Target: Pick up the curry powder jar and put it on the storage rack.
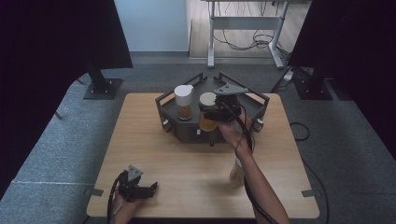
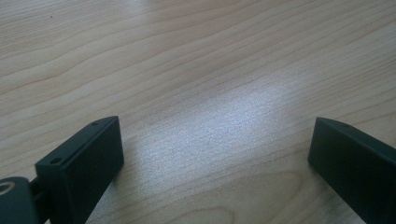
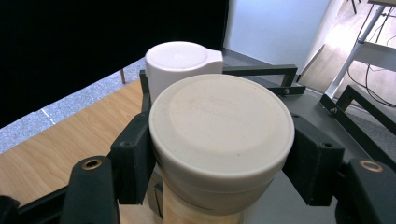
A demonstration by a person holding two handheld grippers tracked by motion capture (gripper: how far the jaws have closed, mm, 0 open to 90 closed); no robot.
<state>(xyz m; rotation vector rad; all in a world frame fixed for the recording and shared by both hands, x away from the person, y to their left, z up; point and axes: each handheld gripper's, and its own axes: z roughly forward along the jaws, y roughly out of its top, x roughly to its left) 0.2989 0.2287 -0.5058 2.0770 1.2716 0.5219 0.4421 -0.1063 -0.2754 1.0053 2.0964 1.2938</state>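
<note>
My right gripper is clamped on a cream-lidded jar of amber liquid, jaws pressing both sides just under the lid, jar upright over the dark grey rack at the far middle of the wooden table. Just beside it on its left in the high view, a second jar with a white spouted lid stands in the rack. A third jar stands on the table near my right forearm. My left gripper rests at the near left edge, jaws wide apart over bare wood, nothing between them
</note>
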